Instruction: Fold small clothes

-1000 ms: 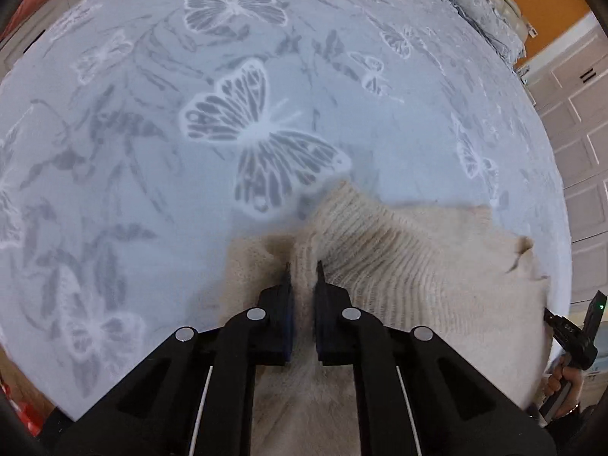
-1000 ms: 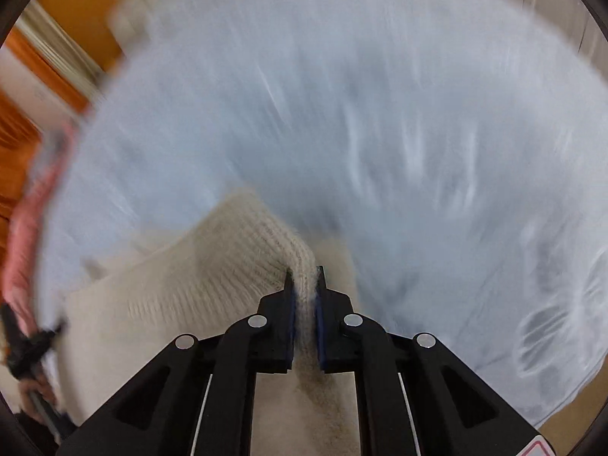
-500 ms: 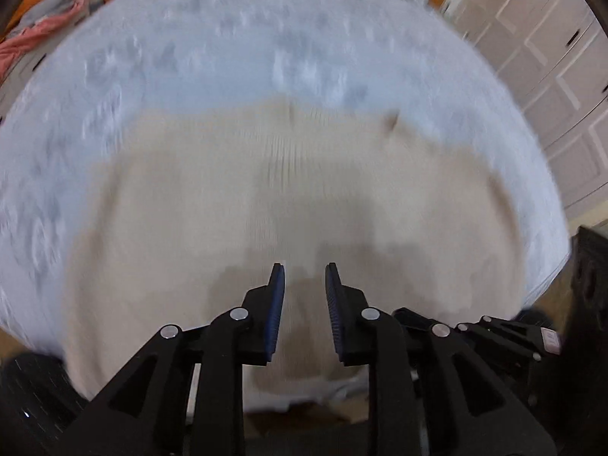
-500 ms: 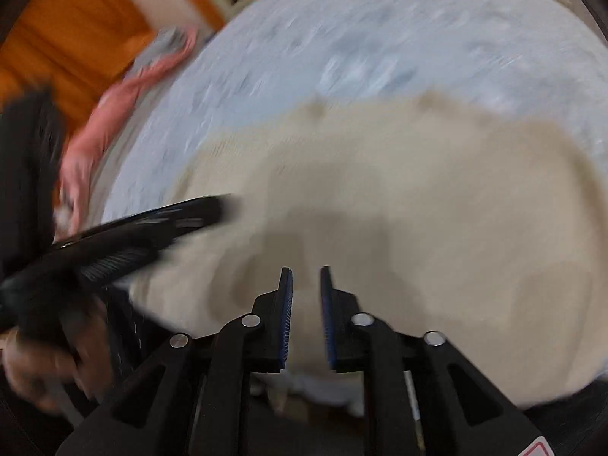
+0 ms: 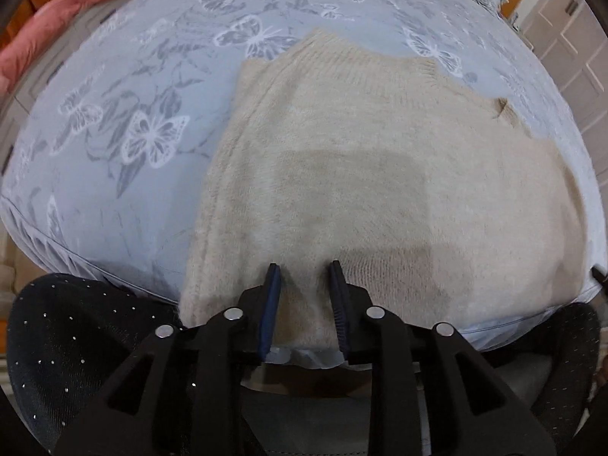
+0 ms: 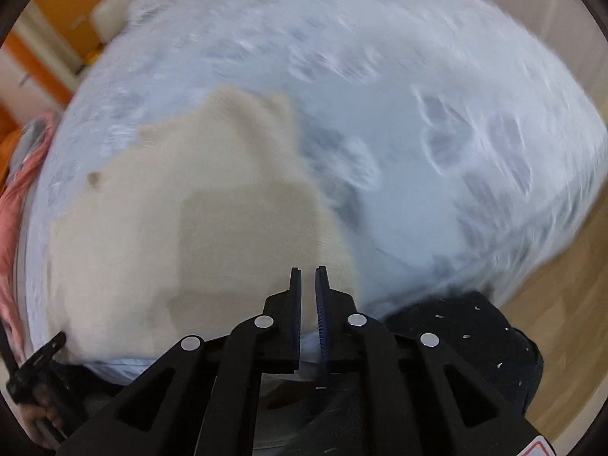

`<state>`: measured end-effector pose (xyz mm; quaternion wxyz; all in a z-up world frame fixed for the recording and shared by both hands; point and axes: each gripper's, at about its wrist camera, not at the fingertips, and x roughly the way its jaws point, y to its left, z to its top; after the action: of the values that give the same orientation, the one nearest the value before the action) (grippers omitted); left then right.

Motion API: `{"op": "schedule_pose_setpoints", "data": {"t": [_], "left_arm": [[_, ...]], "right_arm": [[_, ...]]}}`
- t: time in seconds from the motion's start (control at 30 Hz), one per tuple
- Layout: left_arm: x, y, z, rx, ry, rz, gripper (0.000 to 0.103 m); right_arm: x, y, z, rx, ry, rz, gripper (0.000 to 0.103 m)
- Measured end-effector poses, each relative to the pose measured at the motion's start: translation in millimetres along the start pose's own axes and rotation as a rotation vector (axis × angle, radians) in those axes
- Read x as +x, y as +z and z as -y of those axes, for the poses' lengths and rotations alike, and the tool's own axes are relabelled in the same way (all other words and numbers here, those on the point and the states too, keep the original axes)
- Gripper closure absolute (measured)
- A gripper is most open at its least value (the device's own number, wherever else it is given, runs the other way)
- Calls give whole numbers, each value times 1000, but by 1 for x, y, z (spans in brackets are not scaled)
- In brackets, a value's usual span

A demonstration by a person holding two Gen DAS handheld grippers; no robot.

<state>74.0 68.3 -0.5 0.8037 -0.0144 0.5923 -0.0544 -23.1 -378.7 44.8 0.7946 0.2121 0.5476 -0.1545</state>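
A cream knitted sweater [image 5: 361, 152] lies folded flat at the near edge of a bed with a pale blue butterfly cover [image 5: 133, 95]. Its ribbed edge lies at the far side. My left gripper [image 5: 304, 265] hovers over the sweater's near left part. Its jaws are opening and no cloth is pinched between them. In the blurred right wrist view the sweater [image 6: 171, 209] fills the left half. My right gripper [image 6: 309, 269] hangs above its near right corner, jaws a narrow gap apart with nothing in it.
A pink cloth [image 5: 57, 11] is bunched at the bed's far left. A person's dark speckled trousers [image 5: 76, 342] press against the bed's near edge. White cupboard doors [image 5: 570, 38] stand at the right. Wooden floor [image 6: 562, 304] shows beyond the bed cover [image 6: 418, 95].
Both grippers let go of the sweater and drew back toward the bed's near edge. The sweater, held up in a bunch before, now lies folded flat. The left jaws have widened.
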Motion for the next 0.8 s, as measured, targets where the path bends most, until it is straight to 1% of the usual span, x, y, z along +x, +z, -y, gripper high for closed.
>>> {"op": "schedule_pose_setpoints", "data": {"t": [0.03, 0.07, 0.13, 0.17, 0.27, 0.3, 0.37, 0.4, 0.47, 0.53, 0.6, 0.63, 0.67, 0.7, 0.73, 0.8], "left_arm": [[0, -1, 5, 10, 14, 6, 77], [1, -2, 9, 23, 29, 12, 77], [3, -1, 14, 26, 40, 19, 77], [2, -2, 12, 23, 40, 23, 77], [1, -3, 9, 14, 30, 25, 77], [2, -2, 10, 12, 28, 24, 77], [-1, -5, 6, 10, 21, 25, 77], [0, -5, 6, 10, 20, 26, 77], [0, -5, 5, 9, 16, 27, 76], [1, -6, 4, 5, 13, 27, 76], [1, -5, 3, 3, 9, 26, 76], [1, -5, 3, 1, 6, 26, 76], [1, -6, 3, 1, 5, 26, 76], [1, -6, 2, 1, 3, 26, 76], [1, -6, 1, 1, 2, 26, 76], [-2, -6, -1, -5, -11, 29, 76]], "right_arm": [[-3, -2, -17, -25, 53, 7, 93], [-1, -1, -26, -44, 75, 5, 93], [15, -8, -60, -105, 109, -17, 93], [26, -11, -69, -126, 109, -34, 93], [77, -23, -94, -166, 82, -148, 93], [87, -26, -97, -181, 56, -155, 93], [78, -27, -103, -209, 25, -139, 92], [70, -25, -107, -211, 28, -130, 90], [51, -20, -116, -214, 79, -96, 90], [46, -19, -126, -242, 83, -78, 90], [54, -20, -136, -272, 74, -90, 90], [70, -22, -137, -283, 54, -127, 90], [78, -32, -139, -282, 44, -155, 91], [89, -35, -137, -272, 44, -180, 92], [89, -36, -135, -259, 52, -166, 93], [82, -32, -138, -242, 59, -164, 93]]}}
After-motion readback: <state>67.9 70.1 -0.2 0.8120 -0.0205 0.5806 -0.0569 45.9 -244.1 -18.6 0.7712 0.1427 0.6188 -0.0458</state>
